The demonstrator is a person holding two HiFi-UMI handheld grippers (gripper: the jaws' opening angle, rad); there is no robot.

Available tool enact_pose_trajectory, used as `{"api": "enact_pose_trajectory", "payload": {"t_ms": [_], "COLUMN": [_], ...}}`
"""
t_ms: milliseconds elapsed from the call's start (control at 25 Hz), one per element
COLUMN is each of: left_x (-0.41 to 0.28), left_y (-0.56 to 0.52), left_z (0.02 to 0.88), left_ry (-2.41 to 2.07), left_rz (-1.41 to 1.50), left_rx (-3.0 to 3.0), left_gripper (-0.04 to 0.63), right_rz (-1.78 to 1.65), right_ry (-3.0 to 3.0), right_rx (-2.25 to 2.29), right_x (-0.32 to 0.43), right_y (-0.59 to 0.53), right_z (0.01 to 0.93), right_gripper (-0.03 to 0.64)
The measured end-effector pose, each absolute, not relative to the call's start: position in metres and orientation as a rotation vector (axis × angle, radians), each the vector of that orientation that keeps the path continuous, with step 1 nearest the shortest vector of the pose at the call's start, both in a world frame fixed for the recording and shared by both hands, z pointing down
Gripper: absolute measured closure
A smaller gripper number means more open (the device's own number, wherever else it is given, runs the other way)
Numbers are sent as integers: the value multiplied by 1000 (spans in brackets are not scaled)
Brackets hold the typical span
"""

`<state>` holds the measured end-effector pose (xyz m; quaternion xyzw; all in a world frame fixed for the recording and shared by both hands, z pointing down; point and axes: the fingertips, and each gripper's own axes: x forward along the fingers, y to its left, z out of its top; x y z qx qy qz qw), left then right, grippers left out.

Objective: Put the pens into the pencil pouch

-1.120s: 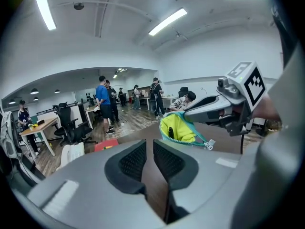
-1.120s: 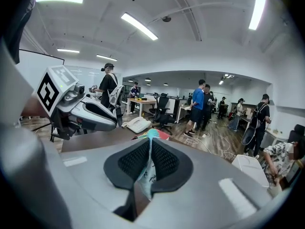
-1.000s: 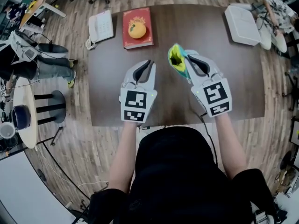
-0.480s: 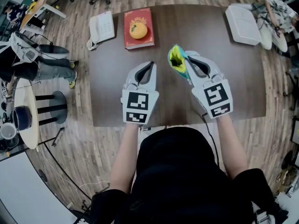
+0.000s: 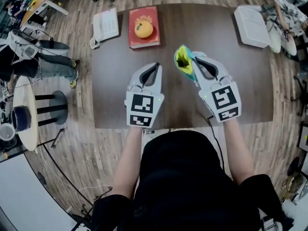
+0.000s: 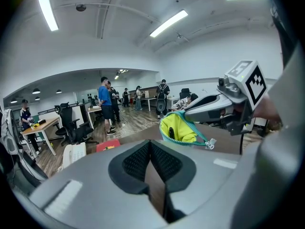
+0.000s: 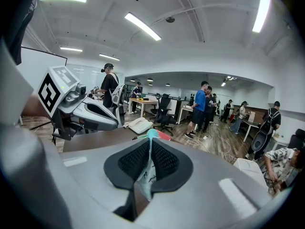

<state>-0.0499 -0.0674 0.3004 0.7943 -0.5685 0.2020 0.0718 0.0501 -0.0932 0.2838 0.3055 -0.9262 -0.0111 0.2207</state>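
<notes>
The teal pencil pouch (image 5: pixel 182 60) with yellow lining hangs above the dark table (image 5: pixel 113 85), its mouth open toward my left gripper. My right gripper (image 5: pixel 195 59) is shut on the pouch's edge; in the right gripper view the teal fabric (image 7: pixel 147 171) is pinched between its pads (image 7: pixel 164 159). In the left gripper view the pouch (image 6: pixel 183 130) gapes, with a dark pen (image 6: pixel 171 133) lying inside. My left gripper (image 5: pixel 155 65) hovers just left of the pouch, shut (image 6: pixel 150 144) with nothing in it. No pens show on the table.
A red book (image 5: pixel 144 35) with an orange (image 5: pixel 144 29) on it lies at the table's far side, a white phone (image 5: pixel 106 25) to its left. A white box (image 5: pixel 250 25) sits at the far right corner. People and office chairs stand beyond the table.
My left gripper's jaws have closed from a small gap to fully shut. Both hands and the pouch have stayed where they were.
</notes>
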Motion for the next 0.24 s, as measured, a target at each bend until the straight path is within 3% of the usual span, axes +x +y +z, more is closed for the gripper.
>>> {"api": "enact_pose_trajectory", "payload": {"t_ms": [240], "left_x": [-51], "left_y": [-66], "left_z": [302], "left_ry": [-1699], "left_rz": [611], "left_rx": [2386], "left_gripper": [598], "right_rz": [-21], "right_ry": [-2555], "right_rx": [850], "right_x": [49], "right_y": [-92], "right_z": [285], "right_gripper": [592]}}
